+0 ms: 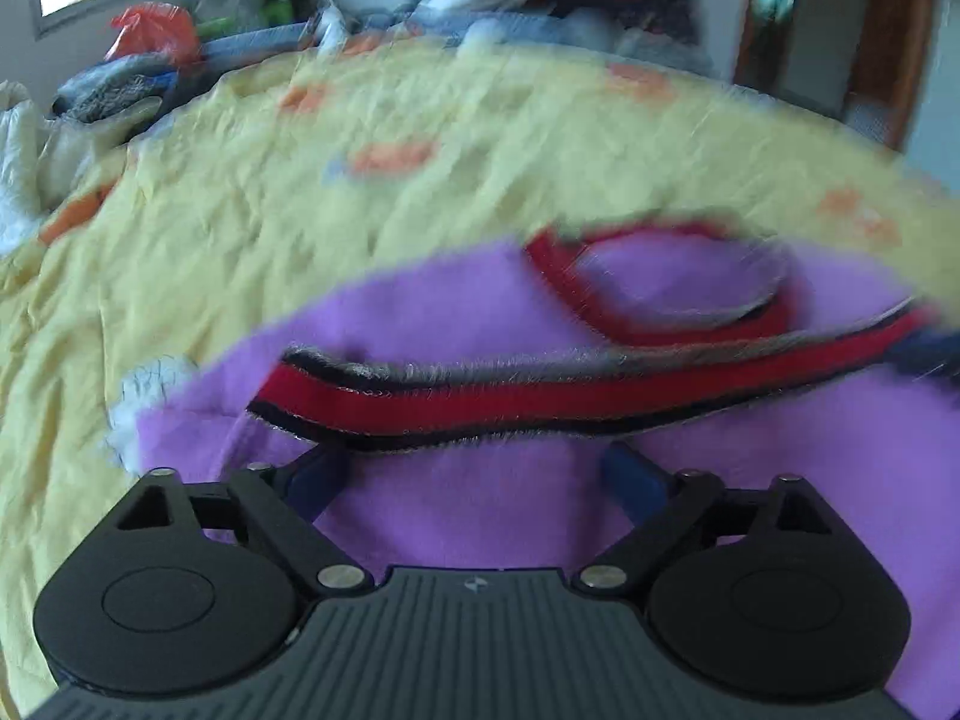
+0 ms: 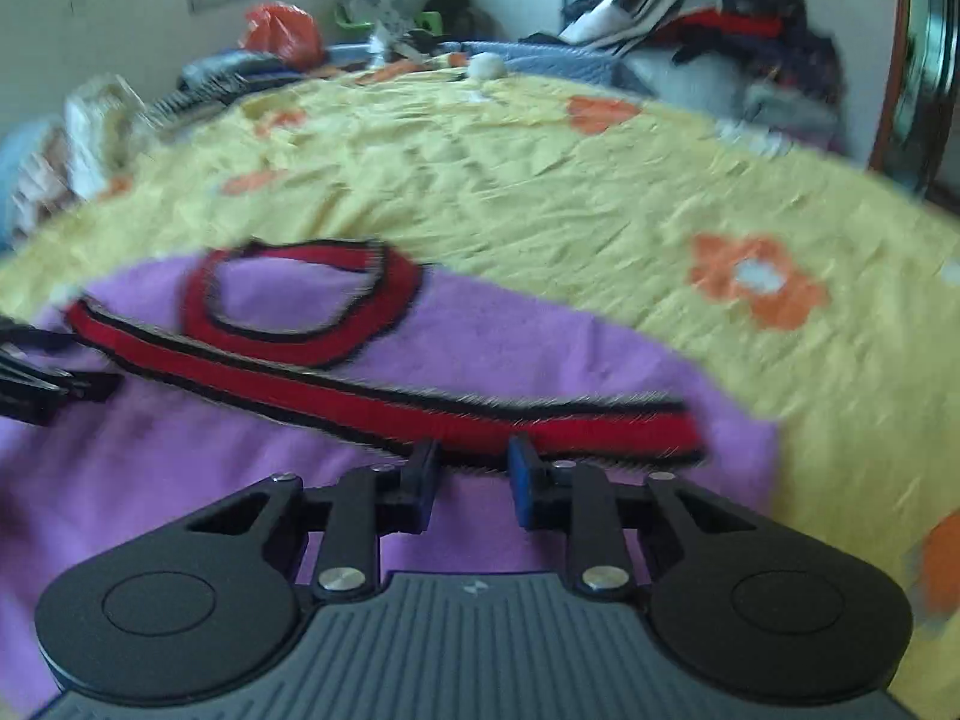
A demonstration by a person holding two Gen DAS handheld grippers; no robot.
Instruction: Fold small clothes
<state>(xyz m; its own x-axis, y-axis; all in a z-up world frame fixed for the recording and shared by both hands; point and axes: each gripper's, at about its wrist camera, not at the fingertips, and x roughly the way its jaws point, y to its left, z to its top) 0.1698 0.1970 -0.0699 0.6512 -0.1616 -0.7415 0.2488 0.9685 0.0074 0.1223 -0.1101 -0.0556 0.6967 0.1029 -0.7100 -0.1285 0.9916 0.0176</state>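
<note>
With both my left claw (image 1: 474, 468) and right claw (image 2: 471, 468) spread apart just short of the red hem (image 2: 384, 408), a shallow bite could drop the purple top (image 2: 540, 354).

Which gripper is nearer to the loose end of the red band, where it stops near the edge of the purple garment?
Right. The right gripper is at the red band, close to its loose end. The left gripper is open at the opposite end, seen at the right view's left edge.
</note>
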